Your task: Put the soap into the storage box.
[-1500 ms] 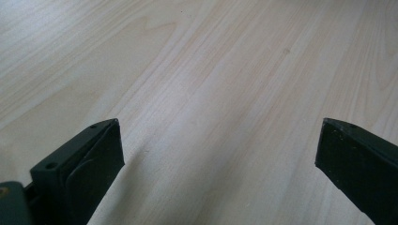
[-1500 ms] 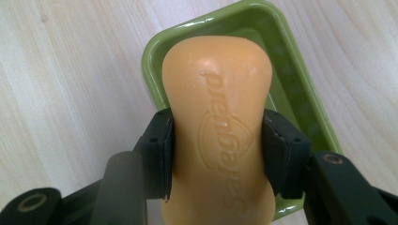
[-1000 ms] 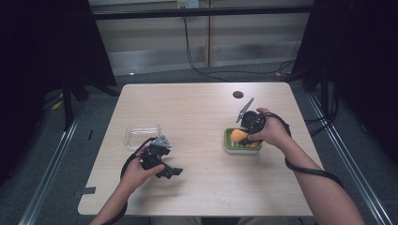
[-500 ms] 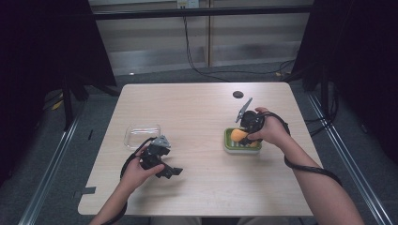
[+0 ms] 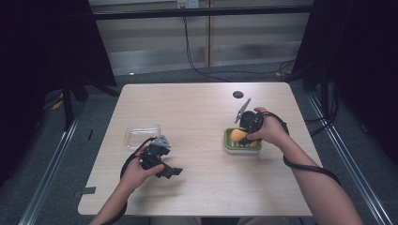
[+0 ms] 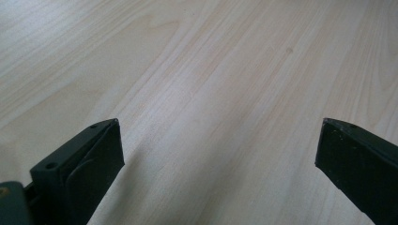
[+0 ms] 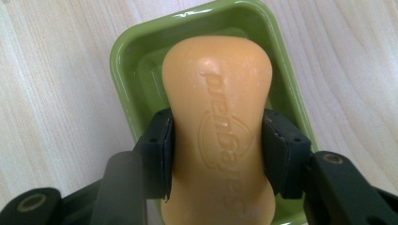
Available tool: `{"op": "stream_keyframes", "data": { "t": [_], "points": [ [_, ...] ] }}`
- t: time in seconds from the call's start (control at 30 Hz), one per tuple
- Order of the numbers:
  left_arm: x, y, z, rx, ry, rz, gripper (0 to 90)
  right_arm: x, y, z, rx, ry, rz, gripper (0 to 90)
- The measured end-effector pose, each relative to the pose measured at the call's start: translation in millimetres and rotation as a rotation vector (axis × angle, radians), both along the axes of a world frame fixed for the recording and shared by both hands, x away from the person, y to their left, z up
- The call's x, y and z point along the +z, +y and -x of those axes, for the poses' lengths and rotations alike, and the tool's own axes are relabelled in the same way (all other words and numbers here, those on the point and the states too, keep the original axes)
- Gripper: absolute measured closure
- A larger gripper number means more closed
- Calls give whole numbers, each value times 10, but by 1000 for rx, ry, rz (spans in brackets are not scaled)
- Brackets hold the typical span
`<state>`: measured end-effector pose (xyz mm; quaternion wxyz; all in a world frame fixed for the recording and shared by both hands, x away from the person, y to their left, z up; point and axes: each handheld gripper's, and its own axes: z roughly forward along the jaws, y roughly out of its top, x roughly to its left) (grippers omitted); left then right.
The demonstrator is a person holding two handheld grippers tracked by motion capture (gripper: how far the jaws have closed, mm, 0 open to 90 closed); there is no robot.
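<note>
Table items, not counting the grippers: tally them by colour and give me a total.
Orange: 1, soap bar
Green: 1, soap dish
Clear: 1, plastic container
Black: 1, small round disc
Total: 4

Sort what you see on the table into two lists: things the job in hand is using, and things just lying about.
In use:
- orange soap bar, clamped in the right gripper
- green soap dish beneath it

Lying about:
- clear plastic lid or tray
- small dark disc on the table
- left gripper, open above bare tabletop
</note>
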<state>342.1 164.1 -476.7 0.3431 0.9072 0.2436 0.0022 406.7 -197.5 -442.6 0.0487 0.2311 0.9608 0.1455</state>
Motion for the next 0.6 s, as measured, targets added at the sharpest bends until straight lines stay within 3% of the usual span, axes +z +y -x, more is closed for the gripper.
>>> {"op": "stream_keyframes", "data": {
  "t": [0.07,0.3,0.53,0.6],
  "points": [
    [0,0,0,1,0,1,10,2,8,13,-12,11,8,497],
    [-2,-3,-3,-8,-6,-6,10,-18,-9,-11,19,-12,16,497],
    [0,-4,-1,-5,-5,-8,10,-35,3,-9,21,5,32,497],
    [-13,-9,2,2,-8,15,10,-51,3,-14,21,-2,34,497]
  ]
}}
